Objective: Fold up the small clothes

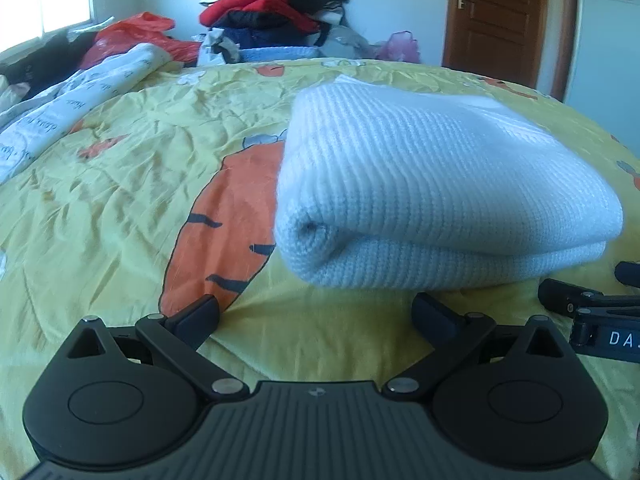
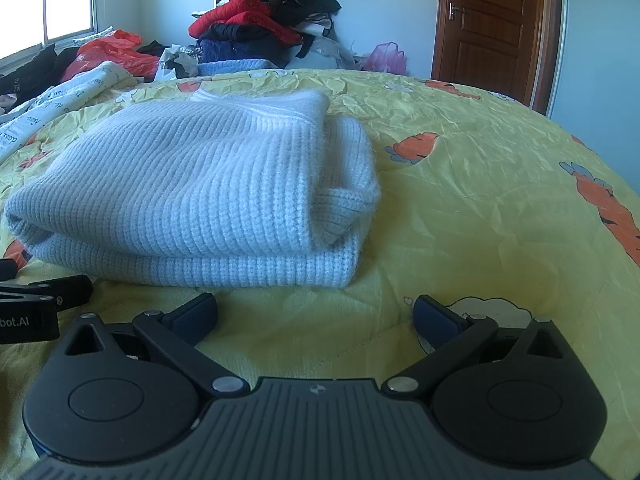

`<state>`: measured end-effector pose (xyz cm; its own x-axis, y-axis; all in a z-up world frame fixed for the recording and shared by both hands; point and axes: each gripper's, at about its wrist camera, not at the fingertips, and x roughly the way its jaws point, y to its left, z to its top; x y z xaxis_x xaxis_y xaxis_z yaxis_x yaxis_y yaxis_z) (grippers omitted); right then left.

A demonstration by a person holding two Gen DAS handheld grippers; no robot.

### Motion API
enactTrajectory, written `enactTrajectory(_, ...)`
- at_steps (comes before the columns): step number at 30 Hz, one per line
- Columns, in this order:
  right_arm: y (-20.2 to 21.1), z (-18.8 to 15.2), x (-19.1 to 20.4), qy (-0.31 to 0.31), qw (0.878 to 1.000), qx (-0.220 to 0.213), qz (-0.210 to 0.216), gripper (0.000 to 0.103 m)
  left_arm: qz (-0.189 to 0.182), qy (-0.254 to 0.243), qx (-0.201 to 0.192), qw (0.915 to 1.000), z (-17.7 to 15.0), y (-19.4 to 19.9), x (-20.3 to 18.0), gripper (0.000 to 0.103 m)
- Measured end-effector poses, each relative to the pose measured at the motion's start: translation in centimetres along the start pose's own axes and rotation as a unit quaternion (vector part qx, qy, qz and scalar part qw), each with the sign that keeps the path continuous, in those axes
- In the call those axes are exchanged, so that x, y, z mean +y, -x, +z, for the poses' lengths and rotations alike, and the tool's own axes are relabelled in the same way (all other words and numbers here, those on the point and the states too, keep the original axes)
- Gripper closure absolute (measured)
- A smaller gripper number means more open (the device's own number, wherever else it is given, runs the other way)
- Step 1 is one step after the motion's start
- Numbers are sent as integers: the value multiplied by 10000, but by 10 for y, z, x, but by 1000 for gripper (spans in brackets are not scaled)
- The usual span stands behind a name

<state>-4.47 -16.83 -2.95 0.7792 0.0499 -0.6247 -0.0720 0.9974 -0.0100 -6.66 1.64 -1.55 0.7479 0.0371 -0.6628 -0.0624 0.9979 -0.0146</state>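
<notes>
Lying folded on the yellow carrot-print bedspread (image 1: 120,208), near its front edge: pale blue knit sweater (image 1: 432,184). Hovering just short of it, touching nothing, jaws spread wide and empty: left gripper (image 1: 316,316) and right gripper (image 2: 316,316), side by side.

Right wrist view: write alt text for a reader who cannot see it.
A folded pale blue knit sweater lies on a yellow bedspread printed with carrots, just ahead of the open, empty right gripper. The left gripper pokes in at the left edge, and a pile of clothes and a brown door stand behind.
</notes>
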Motion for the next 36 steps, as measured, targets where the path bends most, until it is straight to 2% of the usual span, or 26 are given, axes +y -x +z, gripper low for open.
enactTrajectory(7,0,0,0,0,10000,1,1,0,9,32,151,9999,2,3,-2,0)
enactTrajectory(14,0,0,0,8,10000,6,-1,0,-81,-78,106,9999,0,4,-5,0)
enactTrajectory(17,2,0,-1,23,10000,29,16,0,61,-17,149,9999,1,9,-5,0)
enactTrajectory(20,15,-2,0,107,9998,170,5,0,38,10,55,10000,-2,27,-7,0)
enactTrajectory(22,32,-8,1,-50,9998,195,-52,0,-12,80,-87,9999,-4,46,-7,0)
enactTrajectory(26,60,-19,5,-43,9996,199,199,0,-205,206,-276,9992,-8,76,-5,0)
enactTrajectory(32,83,-16,16,186,9998,-26,93,0,-146,88,-526,9985,-9,102,-11,0)
enactTrajectory(36,91,-15,18,285,9994,-174,-35,0,-195,4,-536,9984,-11,107,-14,0)
